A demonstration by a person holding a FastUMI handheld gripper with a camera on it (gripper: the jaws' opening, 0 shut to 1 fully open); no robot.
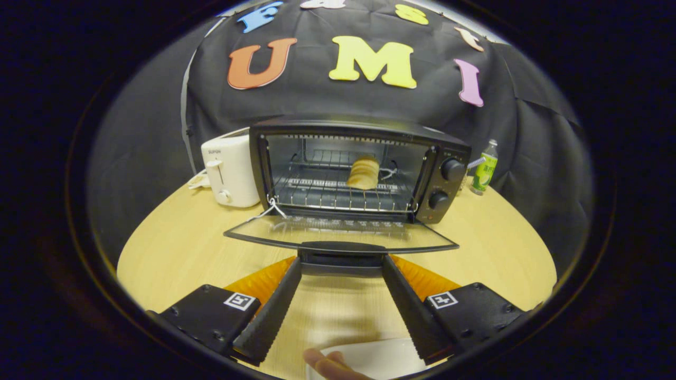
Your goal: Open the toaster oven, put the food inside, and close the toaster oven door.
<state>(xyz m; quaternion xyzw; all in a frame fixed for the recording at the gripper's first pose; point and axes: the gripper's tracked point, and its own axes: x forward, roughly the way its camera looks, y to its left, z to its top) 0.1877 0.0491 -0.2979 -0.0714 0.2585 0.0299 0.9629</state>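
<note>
A white toaster [231, 170] is seen at the left on the round wooden table [174, 248], just beside the toaster oven [359, 169], with its cord trailing off behind it. The toaster oven stands at the middle of the table with its glass door [338, 232] folded down flat toward the gripper, and the food [363, 173], a pale ridged bread roll, is seen inside on the wire rack, a little right of the rack's middle. A white string is tied at the oven's lower left corner. Two dark knobs [446, 184] are set one above the other on the oven's right panel. A green bottle [485, 169] stands further right, near the oven's far corner. The gripper [340, 264] is held spread apart, with its fingertips placed at either end of the door handle [340, 252]; whether they press on it cannot be told. Between the fingers, nearer the camera, a white plate [375, 356] and a fingertip [330, 364] are seen.
</note>
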